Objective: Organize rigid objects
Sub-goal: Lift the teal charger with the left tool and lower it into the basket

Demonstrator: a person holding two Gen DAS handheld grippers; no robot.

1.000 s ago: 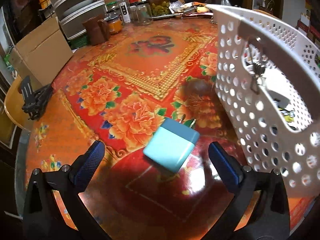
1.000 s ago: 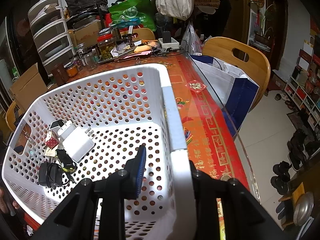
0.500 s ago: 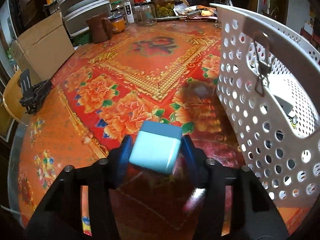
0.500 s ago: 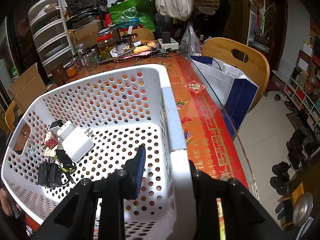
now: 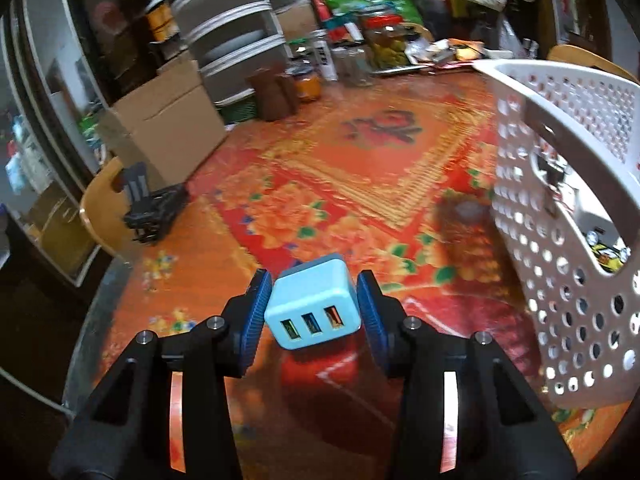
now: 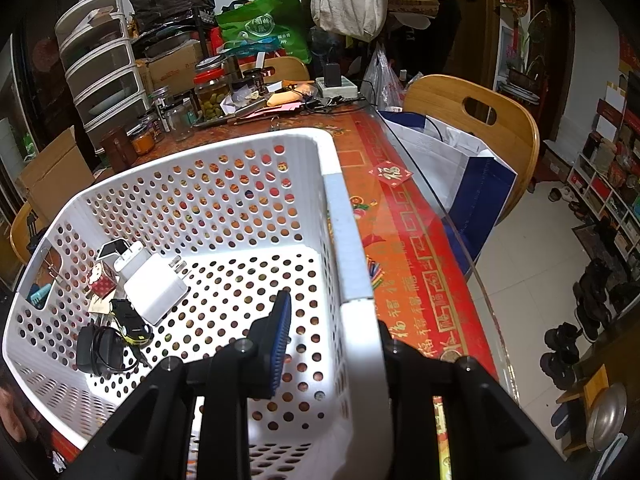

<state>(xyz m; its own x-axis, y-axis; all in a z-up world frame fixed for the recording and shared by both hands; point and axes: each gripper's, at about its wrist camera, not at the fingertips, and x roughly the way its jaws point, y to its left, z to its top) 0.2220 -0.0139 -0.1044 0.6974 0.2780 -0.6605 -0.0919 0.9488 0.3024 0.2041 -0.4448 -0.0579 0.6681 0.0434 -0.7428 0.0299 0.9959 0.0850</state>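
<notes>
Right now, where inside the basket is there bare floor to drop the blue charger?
The white basket floor is bare from its middle across to the wall that the right gripper clamps. The far-left corner is crowded: white charger, black adapter and small bits.

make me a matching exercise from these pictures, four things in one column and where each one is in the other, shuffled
Things:
1. light blue three-port USB charger
2. white perforated plastic basket
3. white square plug adapter
4. brown cardboard box

Places:
A. lying inside the basket
B. at the table's far left edge
C. between the pads of the left gripper
D. its rim clamped by the right gripper

Pairs: 1-C, 2-D, 3-A, 4-B
</notes>
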